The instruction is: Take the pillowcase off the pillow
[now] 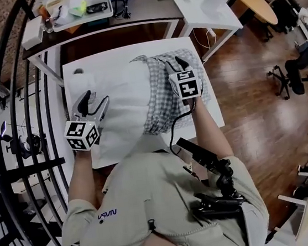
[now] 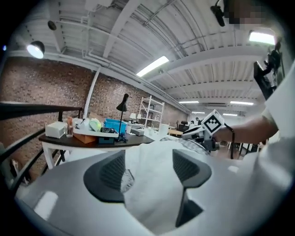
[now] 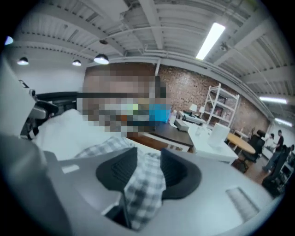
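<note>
Holding the left gripper [image 2: 150, 161] with jaws spread wide, clamping nothing. Straddling a bulge of the white pillow [image 1: 119, 104] there, with its cloth loose between the pads [image 2: 113, 173]. Aiming this gripper across the pillow's left edge, toward the other hand.

Holding the right gripper [image 3: 147, 168] with jaws parted too, less widely. Letting a fold of the checked pillowcase [image 1: 165, 99] hang slack between its pads [image 3: 117, 173], not pinching it. Reaching with this gripper over the pillow's right end.

Leaving the pillowcase bunched on that right end only, baring most of the pillow to the left. Resting the pillow flat on a white table [image 1: 215, 112], just ahead of the body.

Standing close against the table's near edge, with a black cable [image 1: 173, 131] trailing from the right gripper down toward the chest. Facing a dark desk [image 1: 146, 12] beyond the table, with a tray [image 1: 81, 9] of small things on it. Working beside a black railing [image 1: 7, 110] on the left and over wooden floor [image 1: 251, 96] on the right.
</note>
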Motion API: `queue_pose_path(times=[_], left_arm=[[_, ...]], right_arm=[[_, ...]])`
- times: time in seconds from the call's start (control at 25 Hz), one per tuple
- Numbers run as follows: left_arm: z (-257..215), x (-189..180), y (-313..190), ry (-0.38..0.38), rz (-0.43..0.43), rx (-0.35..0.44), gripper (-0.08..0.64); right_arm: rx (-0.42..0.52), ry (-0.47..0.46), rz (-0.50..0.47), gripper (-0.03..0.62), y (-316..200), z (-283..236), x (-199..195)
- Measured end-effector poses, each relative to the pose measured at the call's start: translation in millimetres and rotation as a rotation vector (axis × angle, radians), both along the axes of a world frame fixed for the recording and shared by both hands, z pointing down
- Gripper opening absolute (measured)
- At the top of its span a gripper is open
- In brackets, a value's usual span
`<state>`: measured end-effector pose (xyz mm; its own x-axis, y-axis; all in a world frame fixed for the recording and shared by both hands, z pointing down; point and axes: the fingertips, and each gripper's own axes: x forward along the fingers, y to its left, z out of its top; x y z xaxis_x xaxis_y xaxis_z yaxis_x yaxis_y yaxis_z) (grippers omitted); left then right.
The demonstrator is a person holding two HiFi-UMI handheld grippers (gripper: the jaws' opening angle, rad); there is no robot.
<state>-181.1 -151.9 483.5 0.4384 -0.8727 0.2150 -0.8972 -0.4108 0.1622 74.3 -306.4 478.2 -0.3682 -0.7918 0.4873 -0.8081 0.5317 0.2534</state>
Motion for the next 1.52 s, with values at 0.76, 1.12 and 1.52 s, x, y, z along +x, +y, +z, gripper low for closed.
queue_pose_path(times=[0.76, 1.12, 1.52], left_arm=[[92, 115, 74, -0.397, 0.326, -0.166, 0.071], [-7, 63, 43, -0.227, 0.125, 0.021, 0.021], [24, 38, 57, -0.063, 0.109, -0.095, 0.020]], right_arm=[[-0.332, -0.055, -0.014, 0.225, 233, 117, -46], [-0.019, 0.160, 0.076, 0.021, 197, 50, 12], [-0.148, 0.239, 0.243, 0.018, 171, 96, 119]])
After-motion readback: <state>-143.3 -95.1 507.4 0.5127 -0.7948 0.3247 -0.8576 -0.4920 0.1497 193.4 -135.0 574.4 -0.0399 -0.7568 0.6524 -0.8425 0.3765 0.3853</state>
